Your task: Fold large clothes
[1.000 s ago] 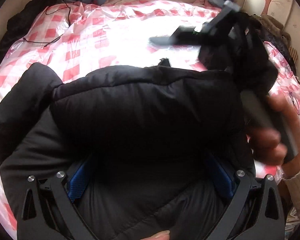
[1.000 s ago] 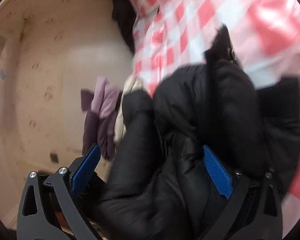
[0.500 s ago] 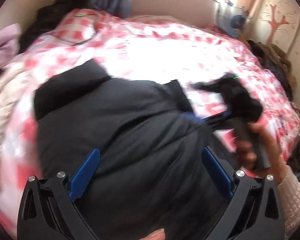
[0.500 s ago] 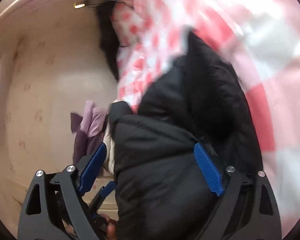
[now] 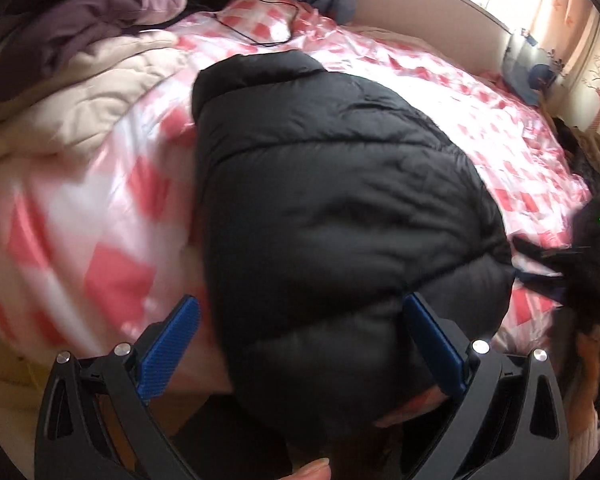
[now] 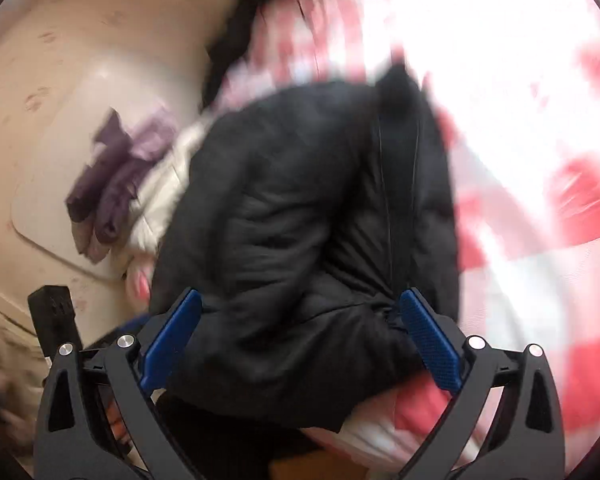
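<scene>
Your black puffer jacket [image 5: 340,208] lies bunched on the pink-checked bed [image 5: 100,216]; both your left tool [image 5: 296,344] and right tool [image 6: 300,336] gape wide, gripping nothing (only the right view shows the beige wall [image 6: 60,60])

Left gripper [image 5: 298,348] held low, its blue-padded fingers [image 5: 168,350] spread wide apart. Right gripper [image 6: 300,344] likewise spread wide, fingers [image 6: 430,344] parted (this view is blurred). A fingertip [image 5: 312,472] shows at the left view's bottom edge.

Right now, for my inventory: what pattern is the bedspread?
Pink-and-white checks on the bedspread, clearest in left wrist view.
</scene>
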